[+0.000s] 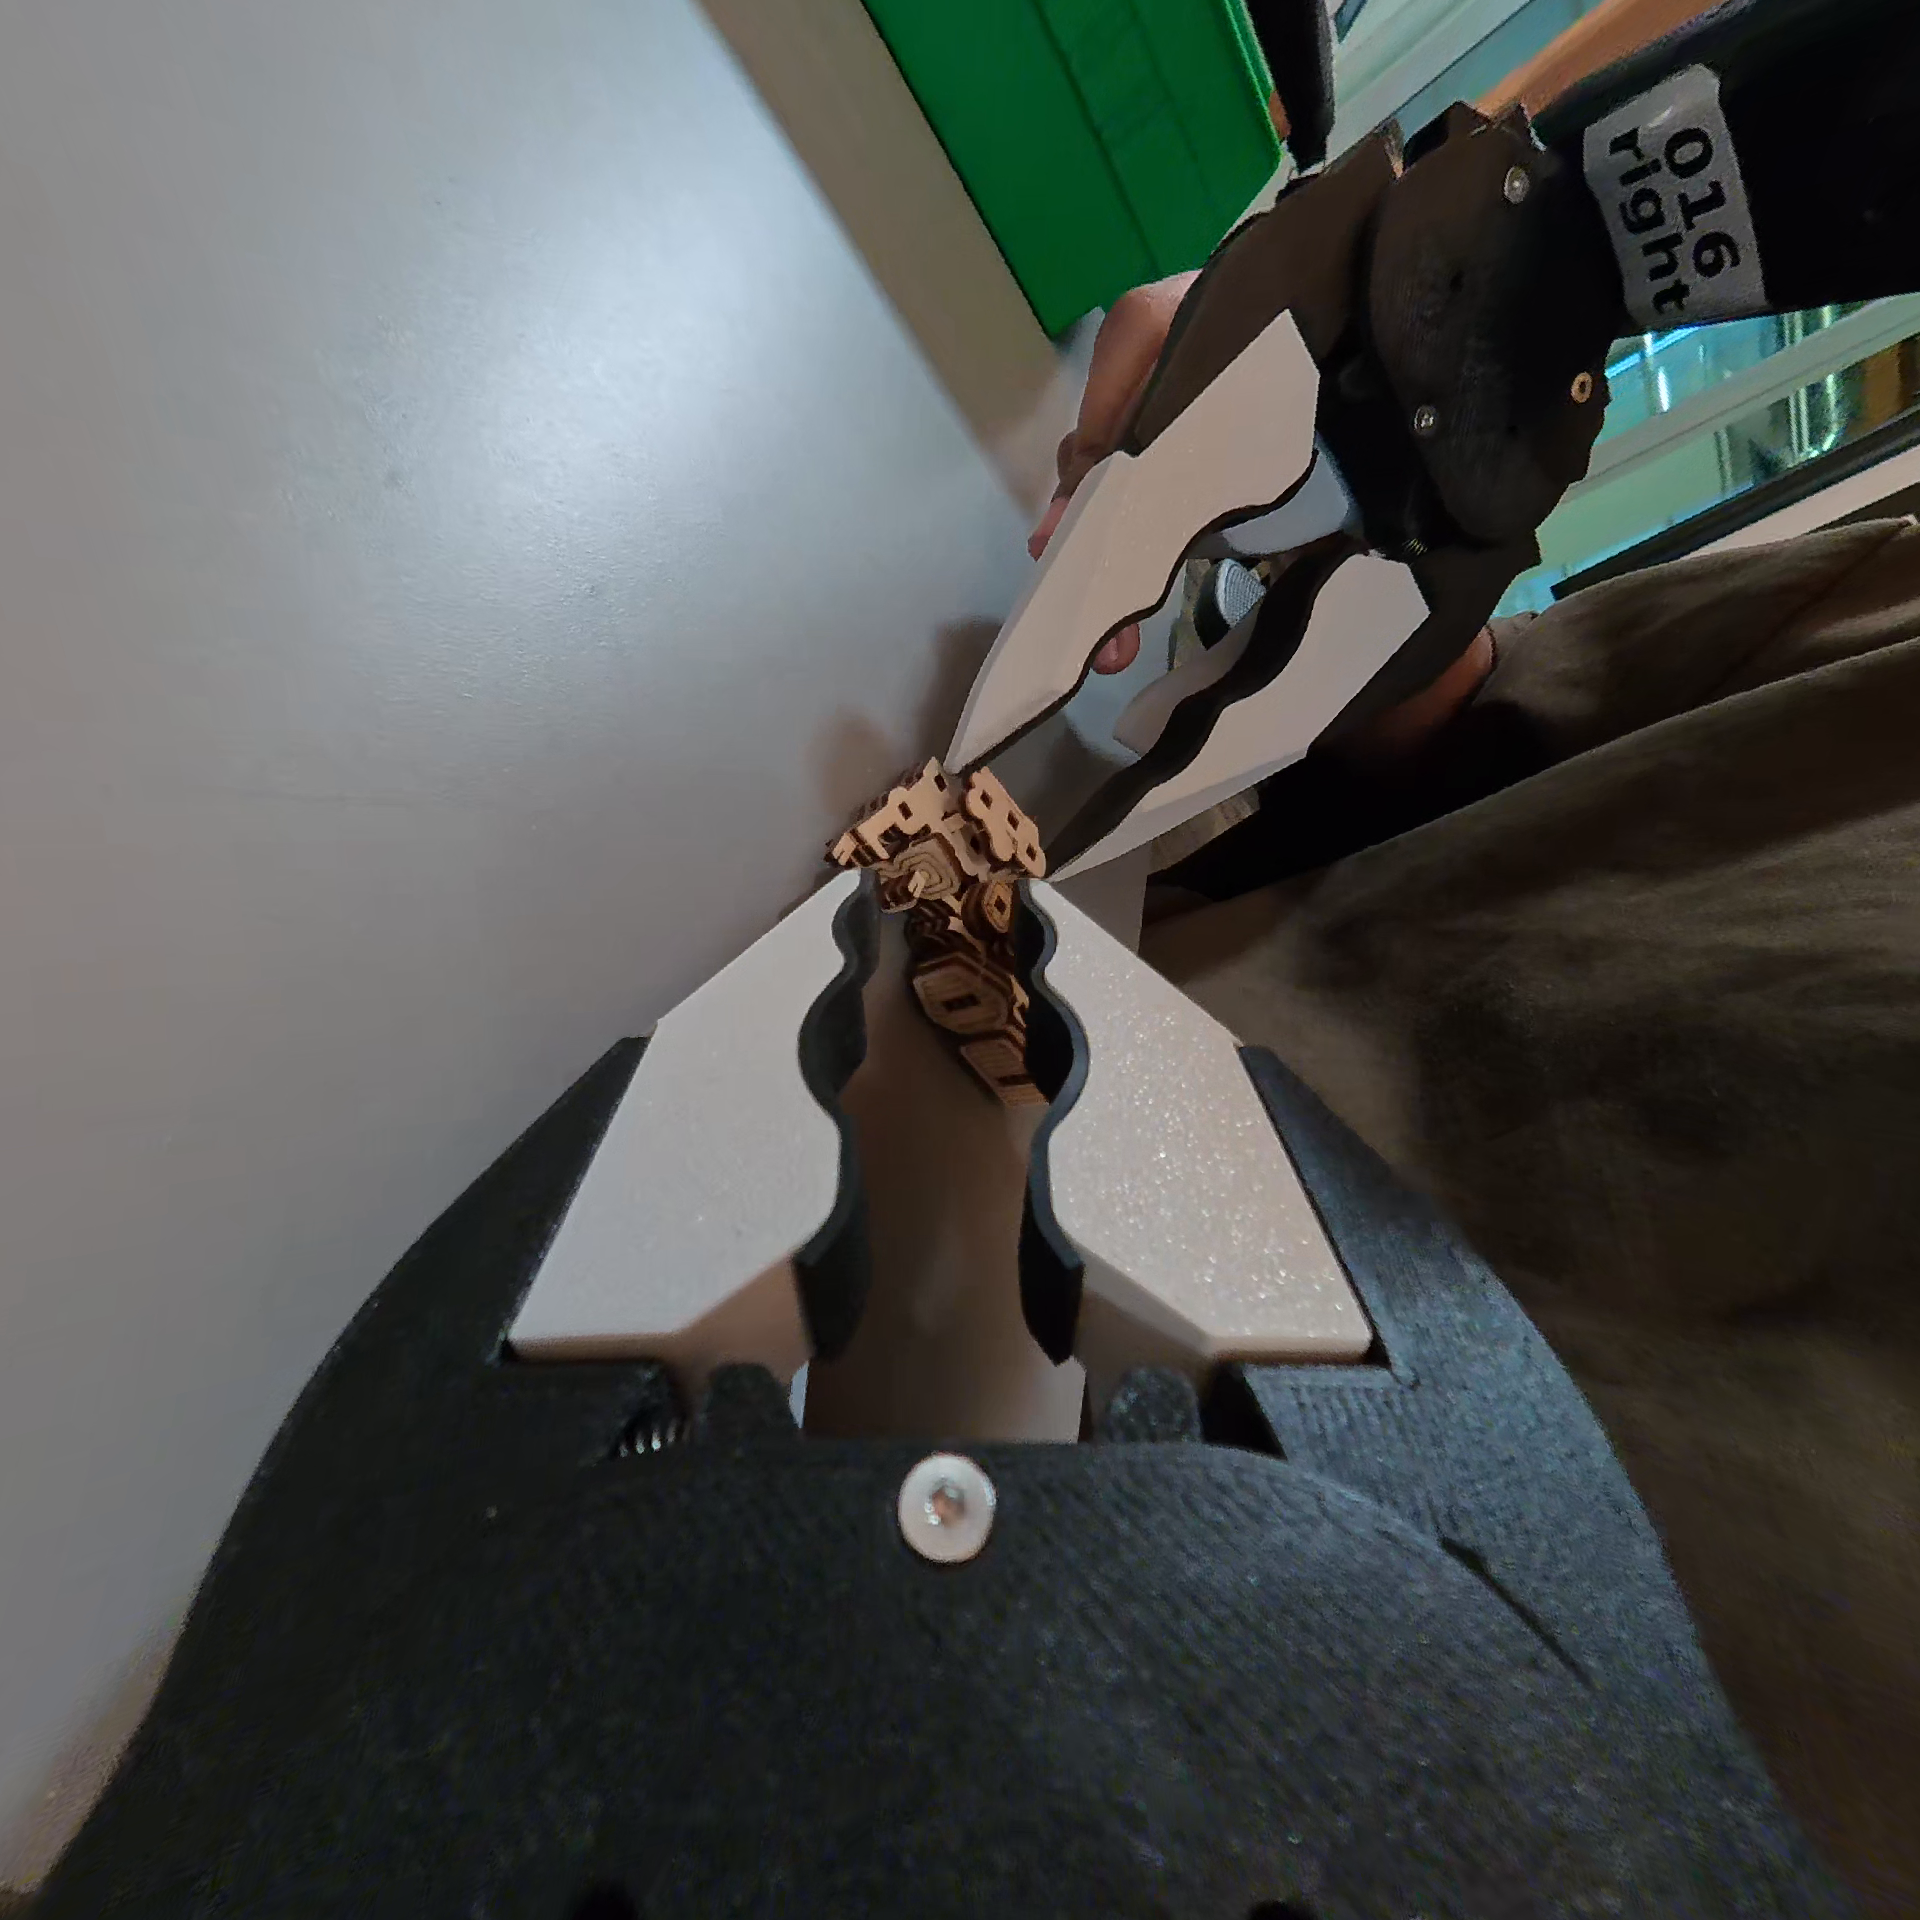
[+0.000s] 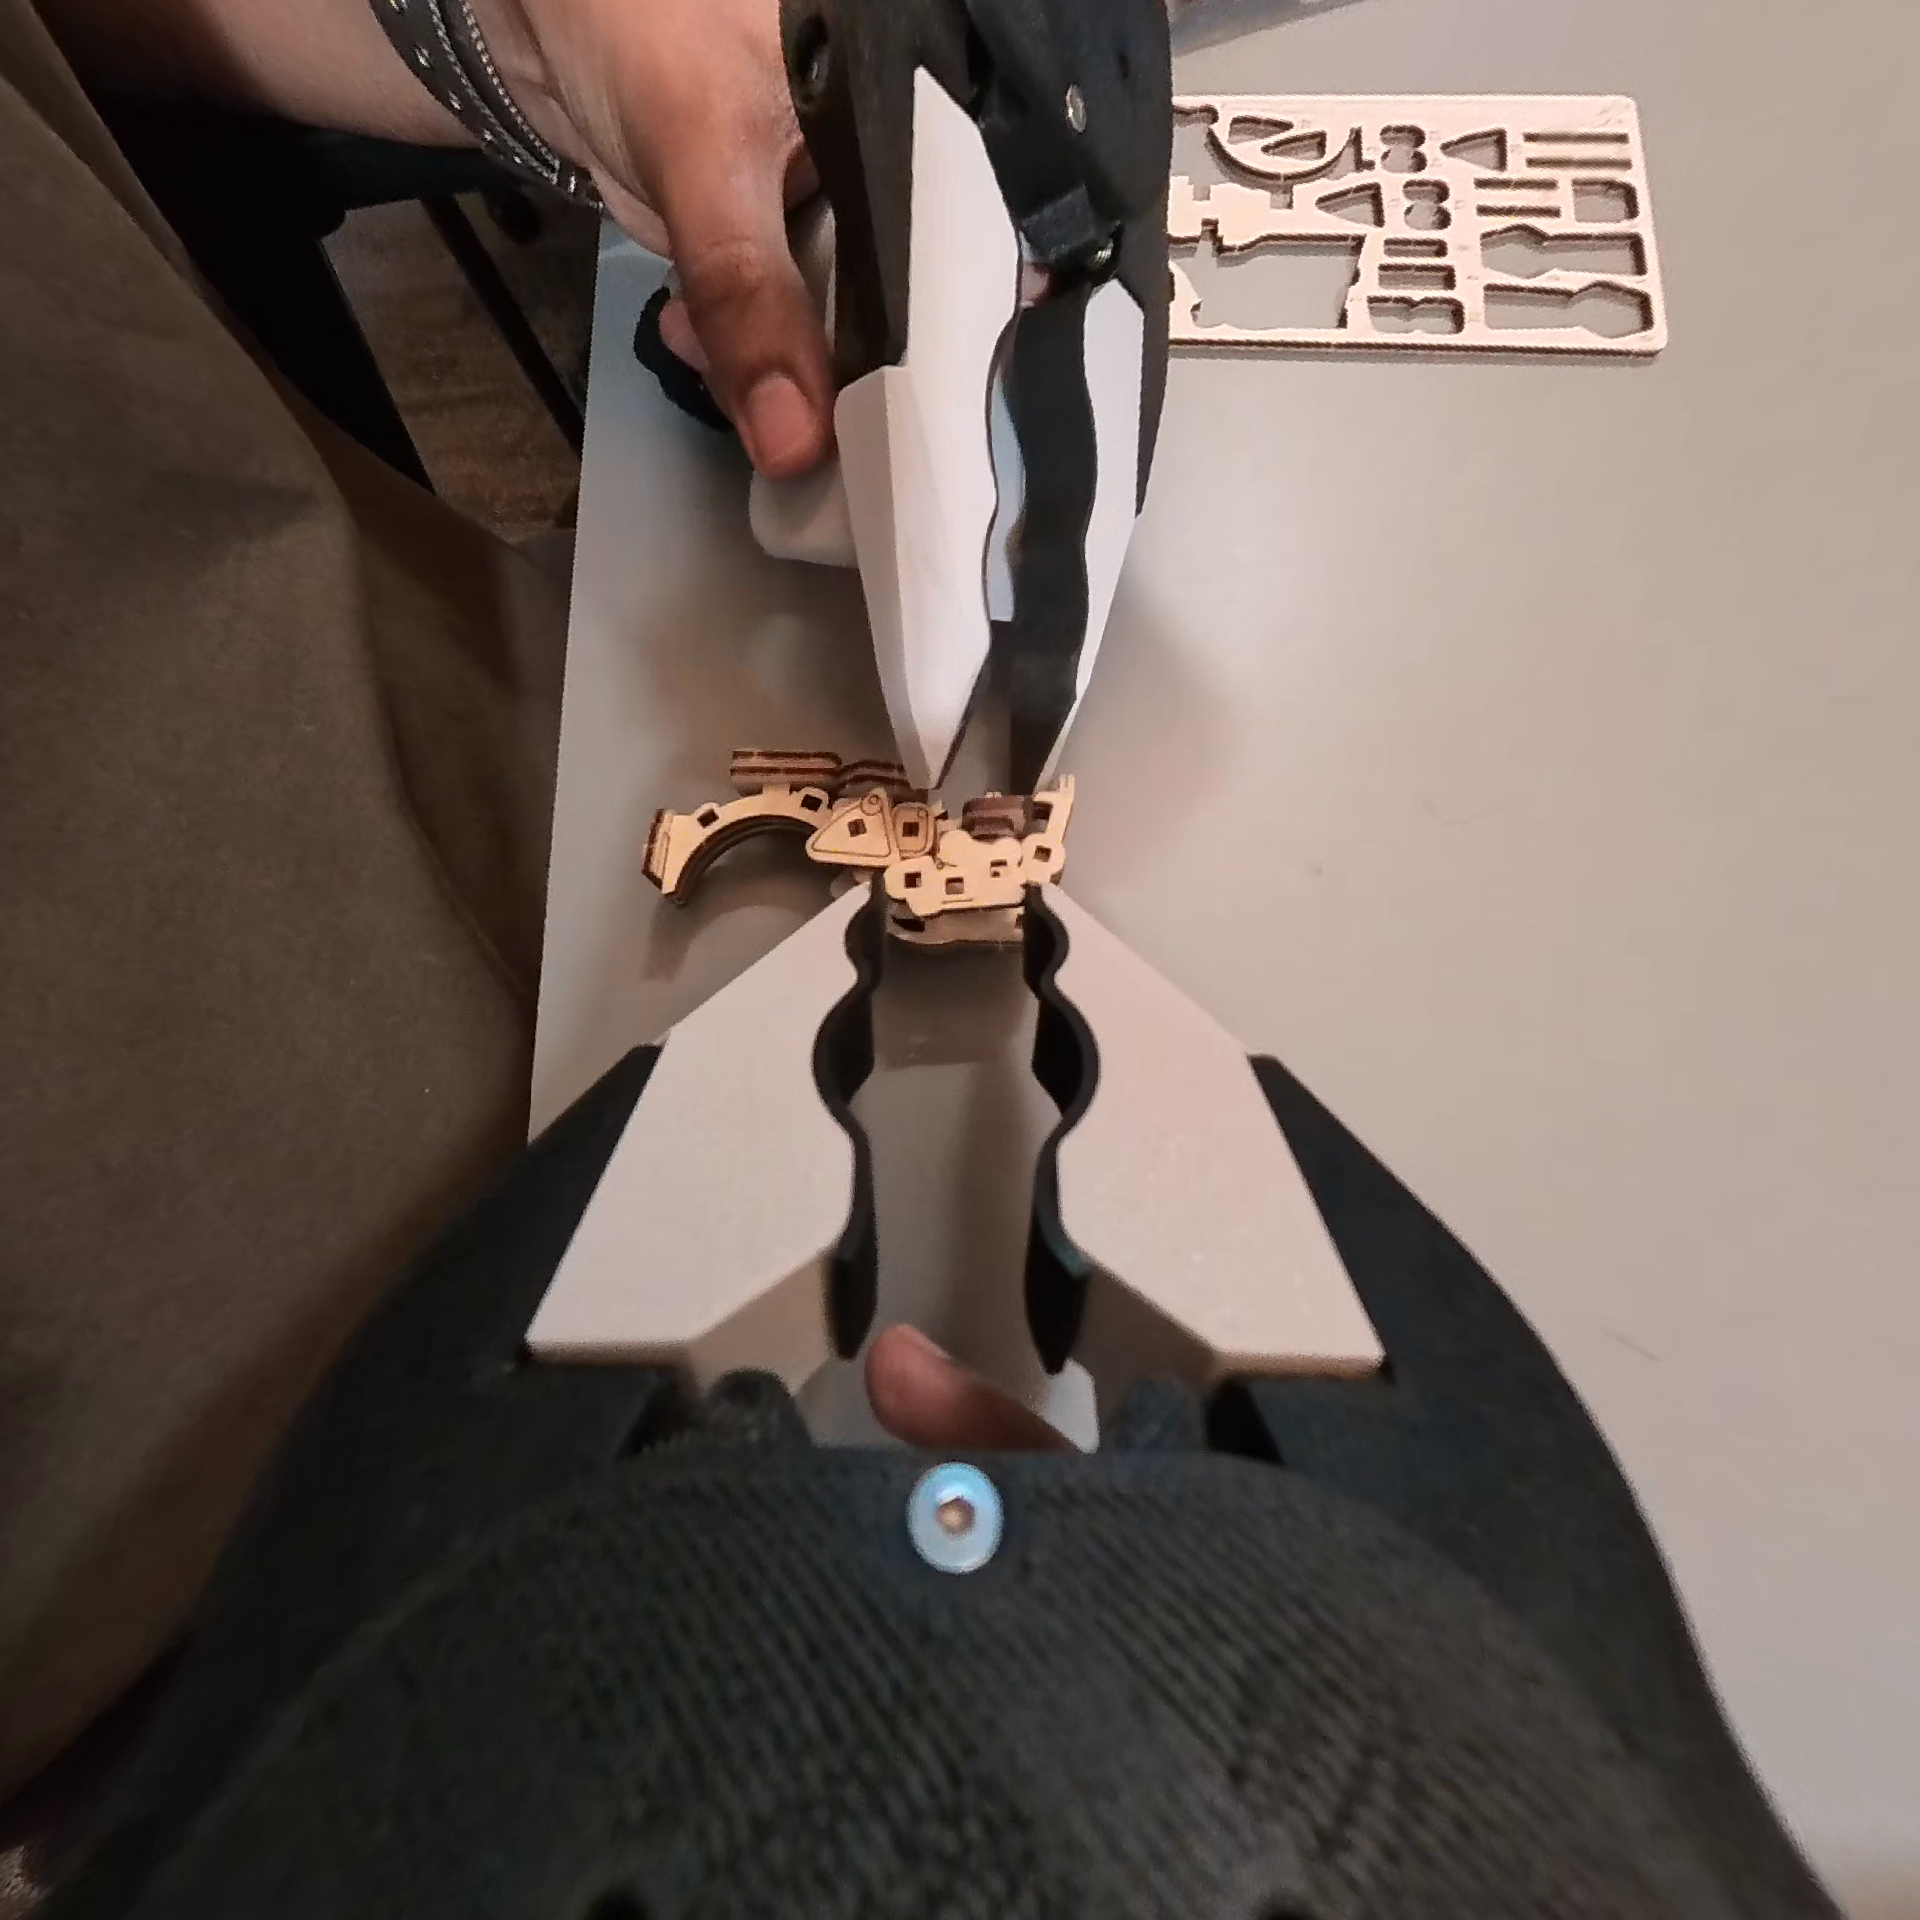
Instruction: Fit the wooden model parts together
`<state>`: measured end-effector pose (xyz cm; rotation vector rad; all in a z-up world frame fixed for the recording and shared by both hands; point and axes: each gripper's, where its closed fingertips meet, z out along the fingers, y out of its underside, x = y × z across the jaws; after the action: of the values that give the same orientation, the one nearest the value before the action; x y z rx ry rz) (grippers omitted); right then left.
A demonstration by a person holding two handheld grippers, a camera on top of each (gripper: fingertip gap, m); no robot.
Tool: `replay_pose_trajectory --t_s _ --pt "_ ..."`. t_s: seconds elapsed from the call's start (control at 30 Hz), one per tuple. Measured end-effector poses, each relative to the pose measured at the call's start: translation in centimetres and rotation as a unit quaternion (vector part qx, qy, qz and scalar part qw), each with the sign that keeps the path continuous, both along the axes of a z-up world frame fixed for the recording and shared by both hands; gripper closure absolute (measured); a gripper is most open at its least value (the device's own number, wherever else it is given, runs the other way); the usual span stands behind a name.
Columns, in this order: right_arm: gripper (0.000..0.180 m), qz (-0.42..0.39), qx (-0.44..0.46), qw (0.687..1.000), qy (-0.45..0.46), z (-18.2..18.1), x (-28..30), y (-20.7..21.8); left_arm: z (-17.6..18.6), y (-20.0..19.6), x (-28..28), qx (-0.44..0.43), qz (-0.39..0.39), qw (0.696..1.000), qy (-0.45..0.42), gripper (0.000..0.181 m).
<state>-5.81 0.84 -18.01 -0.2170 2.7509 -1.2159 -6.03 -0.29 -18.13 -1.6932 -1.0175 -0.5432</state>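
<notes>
A small wooden model (image 2: 940,857) of laser-cut pieces is held just above the grey table (image 2: 1455,727), near its edge. An arched part (image 2: 727,836) sticks out to its left. My right gripper (image 2: 951,902) is shut on the model's near side. My left gripper (image 2: 977,777) comes down from the far side and is shut on the model's other side. In the left wrist view the model (image 1: 940,831) sits between the tips of my left gripper (image 1: 943,888), with one strip (image 1: 971,1003) reaching back between the jaws. My right gripper (image 1: 1000,816) pinches the model's far end.
A wooden sheet with cut-out holes (image 2: 1403,229) lies flat at the far right of the table. A person's brown clothing (image 2: 229,727) borders the table edge on the left. A green box (image 1: 1070,135) stands beyond the table in the left wrist view.
</notes>
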Motion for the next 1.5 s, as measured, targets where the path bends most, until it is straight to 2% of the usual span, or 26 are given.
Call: replay_pose_trajectory --t_s 0.9,1.1,1.23,1.33,1.5 --pt "0.154 -0.023 -0.002 1.000 0.010 0.0 0.3 -0.2 -0.5 0.1 0.1 -0.020 -0.002 1.000 0.007 0.163" --pt "0.154 -0.056 -0.012 0.998 0.015 0.4 -0.2 -0.1 -0.5 0.1 0.1 -0.022 -0.002 1.000 0.007 0.164" --pt "0.154 -0.094 -0.040 0.994 -0.022 1.4 -0.2 -0.1 -0.5 0.1 0.1 -0.022 -0.003 1.000 0.007 0.164" --pt "0.154 -0.115 -0.042 0.991 -0.050 0.7 0.1 0.2 -0.5 0.1 0.1 -0.019 -0.003 1.000 0.006 0.165" --pt "0.154 -0.107 -0.031 0.994 -0.011 -0.1 0.2 0.4 -0.6 0.2 0.1 -0.022 -0.005 1.000 0.006 0.165"
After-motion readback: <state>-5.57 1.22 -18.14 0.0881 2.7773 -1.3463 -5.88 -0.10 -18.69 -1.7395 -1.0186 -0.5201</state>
